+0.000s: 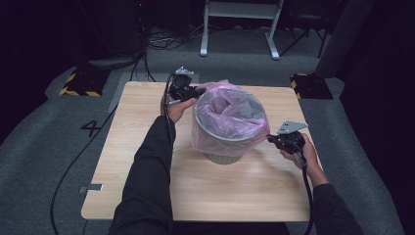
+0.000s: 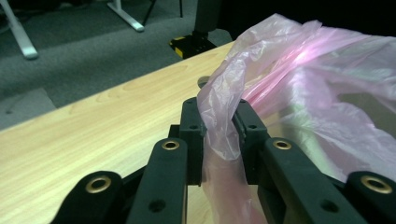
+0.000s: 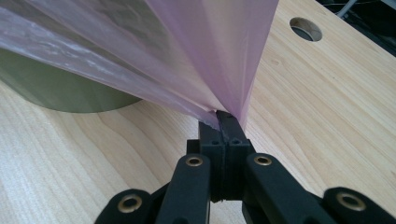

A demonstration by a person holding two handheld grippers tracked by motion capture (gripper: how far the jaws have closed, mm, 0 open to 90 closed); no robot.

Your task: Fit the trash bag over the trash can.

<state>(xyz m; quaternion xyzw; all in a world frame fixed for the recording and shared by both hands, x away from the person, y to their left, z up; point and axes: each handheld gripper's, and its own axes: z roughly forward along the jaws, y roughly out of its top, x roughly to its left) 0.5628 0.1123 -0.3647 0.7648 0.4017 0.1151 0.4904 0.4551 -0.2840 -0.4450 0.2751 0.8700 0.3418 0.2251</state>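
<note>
Pinching the bag's edge at lower right of the high view, the right gripper has its fingers clamped tight on taut film. Mid-frame stands the bin on the desk, bag draped over its rim. Farther up, the left gripper holds a gathered fold between narrow fingers. The film looks light, limp, slippery and tearable; gripping bunched edge seems safest.
</note>
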